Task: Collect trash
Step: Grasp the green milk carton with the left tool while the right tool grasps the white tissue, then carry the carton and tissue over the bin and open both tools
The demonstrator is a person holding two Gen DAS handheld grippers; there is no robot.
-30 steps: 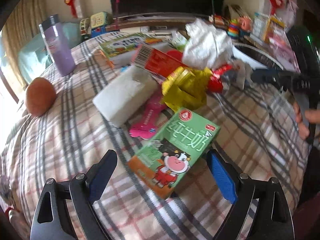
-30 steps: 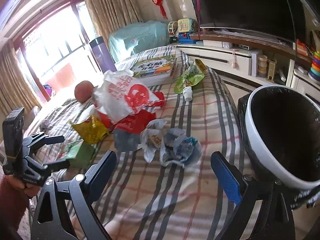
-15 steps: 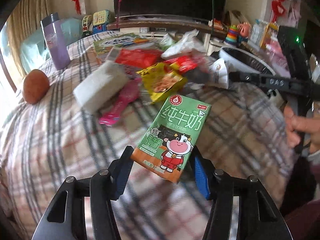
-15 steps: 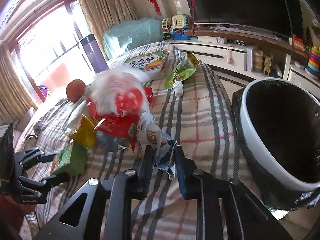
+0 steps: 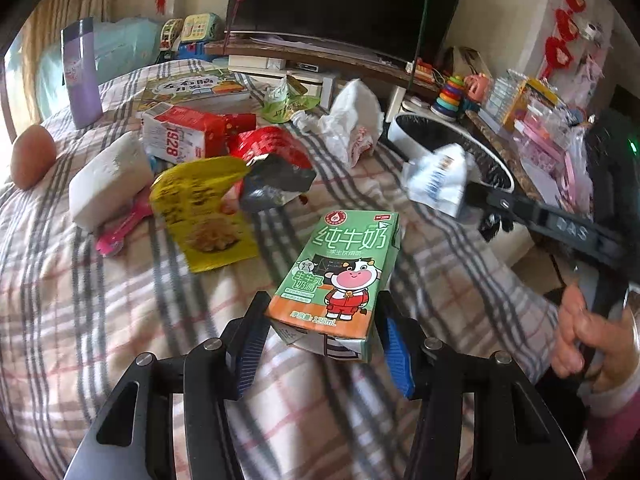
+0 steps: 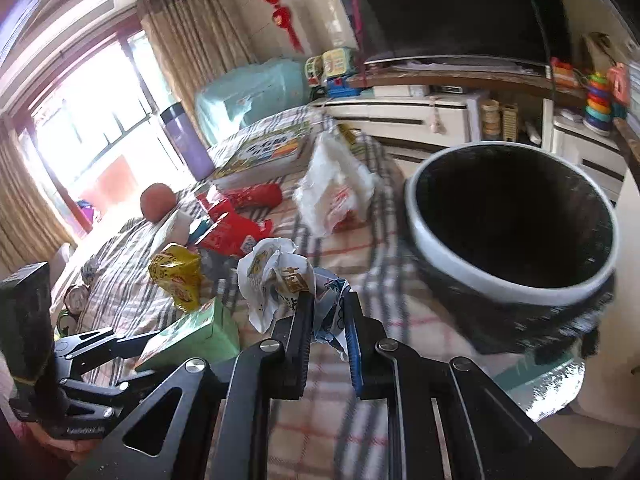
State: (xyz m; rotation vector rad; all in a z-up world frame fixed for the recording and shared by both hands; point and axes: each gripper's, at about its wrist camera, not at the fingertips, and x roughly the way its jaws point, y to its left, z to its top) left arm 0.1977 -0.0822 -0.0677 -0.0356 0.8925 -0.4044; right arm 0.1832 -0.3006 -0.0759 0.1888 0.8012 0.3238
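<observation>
My left gripper (image 5: 322,304) holds a green milk carton (image 5: 344,264) with a cartoon cow, clear of the plaid bedspread (image 5: 100,300). Its jaws are closing, and the blue pads press on the carton's two sides. In the right wrist view the same carton (image 6: 192,332) shows at the lower left. My right gripper (image 6: 329,304) is shut on a crumpled white and blue wrapper (image 6: 276,276) and holds it off the bed. Just right of it stands the black-lined trash bin (image 6: 520,294) with its white rim. The left wrist view shows that wrapper (image 5: 438,178) beside the bin (image 5: 400,132).
More litter lies on the bed: a yellow packet (image 5: 204,208), a red foil wrapper (image 5: 272,148), a red and white carton (image 5: 180,136), a white plastic bag (image 5: 352,120) and a green pouch (image 5: 288,100). A purple flask (image 5: 80,76) and a picture book (image 5: 192,88) sit further back.
Both grippers closed, the left on the milk carton and the right on the crumpled wrapper. Both items have left the bed and moved towards the bin.
</observation>
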